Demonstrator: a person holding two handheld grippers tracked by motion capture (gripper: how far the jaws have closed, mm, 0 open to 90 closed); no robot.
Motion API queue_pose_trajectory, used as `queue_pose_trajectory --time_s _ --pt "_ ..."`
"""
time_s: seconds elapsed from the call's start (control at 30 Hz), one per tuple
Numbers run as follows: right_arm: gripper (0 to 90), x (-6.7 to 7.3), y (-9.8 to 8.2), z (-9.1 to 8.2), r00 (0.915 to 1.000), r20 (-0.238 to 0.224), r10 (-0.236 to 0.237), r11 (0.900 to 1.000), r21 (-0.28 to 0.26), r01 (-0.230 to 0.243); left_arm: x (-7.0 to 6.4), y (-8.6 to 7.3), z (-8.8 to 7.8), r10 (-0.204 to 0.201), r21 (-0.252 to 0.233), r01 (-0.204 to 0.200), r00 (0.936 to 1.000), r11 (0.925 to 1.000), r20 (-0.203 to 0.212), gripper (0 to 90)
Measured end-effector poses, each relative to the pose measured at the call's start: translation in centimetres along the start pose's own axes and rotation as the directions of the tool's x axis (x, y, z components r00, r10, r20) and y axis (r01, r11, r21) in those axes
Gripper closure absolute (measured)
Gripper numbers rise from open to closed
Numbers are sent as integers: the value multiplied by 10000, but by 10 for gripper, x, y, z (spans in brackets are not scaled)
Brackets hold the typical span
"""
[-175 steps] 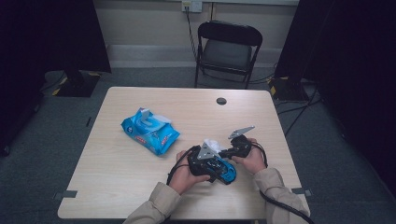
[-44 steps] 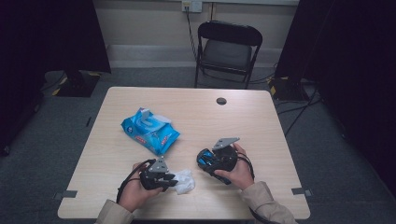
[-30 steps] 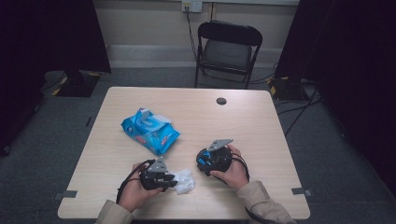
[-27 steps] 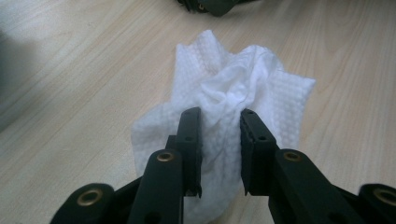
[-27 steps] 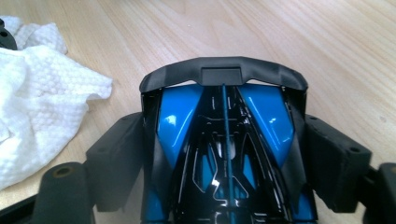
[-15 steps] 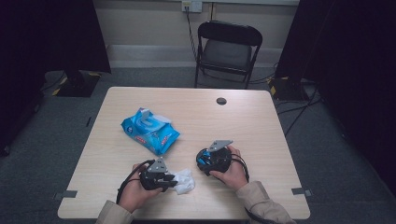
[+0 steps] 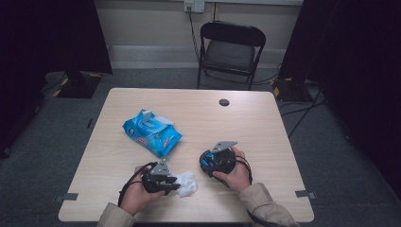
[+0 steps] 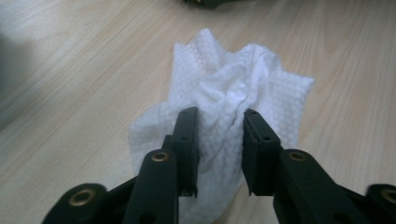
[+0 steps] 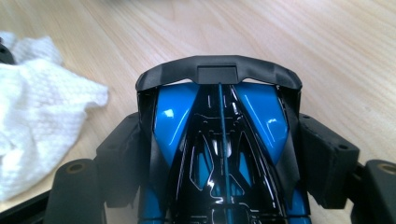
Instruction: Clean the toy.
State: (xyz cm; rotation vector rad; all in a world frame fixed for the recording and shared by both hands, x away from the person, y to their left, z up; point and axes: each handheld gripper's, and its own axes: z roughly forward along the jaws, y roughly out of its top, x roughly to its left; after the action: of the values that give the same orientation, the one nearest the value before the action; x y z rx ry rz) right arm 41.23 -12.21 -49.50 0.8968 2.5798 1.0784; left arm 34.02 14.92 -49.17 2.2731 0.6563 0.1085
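The right claw (image 9: 219, 154) is clamped on a glossy blue-and-black toy car (image 9: 219, 140), its jaws pressed against the car's two sides, held just above the light wooden tabletop (image 7: 265, 127) near the front edge, right of the middle. The left claw (image 8: 219, 135) sits near the front edge, left of the middle, with a crumpled white woven wet wipe (image 8: 233, 88) between its jaws. Those jaws have just been opening, and they now stand loosely about the bunched cloth, which rests on the tabletop. A blue wet-wipe packet (image 7: 152, 133) lies with its flap up toward the left side, well apart from both hands. Judging by this, a wipe is already out of the packet; what looks left is to grip it firmly again, bring it to the car, and rub the bodywork.
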Motion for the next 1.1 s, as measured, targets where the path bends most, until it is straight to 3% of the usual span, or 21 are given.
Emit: queue_pose_trajectory --time_s 0.1,0.17,0.3,0.37,0.5,0.7,0.87,1.0,1.1 --pt "256 -1 1 -5 9999 -91 49 9997 -244 -51 -2 2 1 5 91 -5 10000 10000 -27 615" --pt "256 -1 2 -8 9999 -115 60 9994 -332 -64 -5 4 2 190 233 -186 9997 9996 -157 611" --pt "256 -2 2 -13 9999 -142 51 9988 -486 -57 -6 4 3 183 238 -178 9996 9996 -234 606" --pt "257 -1 3 -17 9998 -203 28 9983 -581 -40 -6 4 3 210 200 -202 9990 9996 -399 649" --pt "257 0 4 -23 9996 -276 88 9968 -788 -109 -5 5 3 -262 260 269 9993 9993 -252 822" --pt "257 -4 4 -35 9989 -415 205 9929 -1166 -252 -4 8 3 -753 203 761 9964 9969 -384 863" --pt "257 -8 5 -46 9980 -532 338 9875 -1519 -415 6 13 -11 -1454 -601 1429 9886 9879 -395 867" --pt "257 -7 6 -52 9971 -632 422 9834 -1735 -526 19 21 -20 -2104 -1322 2046 9771 9699 -316 866" --pt "257 -5 7 -53 9971 -675 351 9837 -1736 -464 28 33 -23 -2374 -1836 2274 9708 9563 -345 866"
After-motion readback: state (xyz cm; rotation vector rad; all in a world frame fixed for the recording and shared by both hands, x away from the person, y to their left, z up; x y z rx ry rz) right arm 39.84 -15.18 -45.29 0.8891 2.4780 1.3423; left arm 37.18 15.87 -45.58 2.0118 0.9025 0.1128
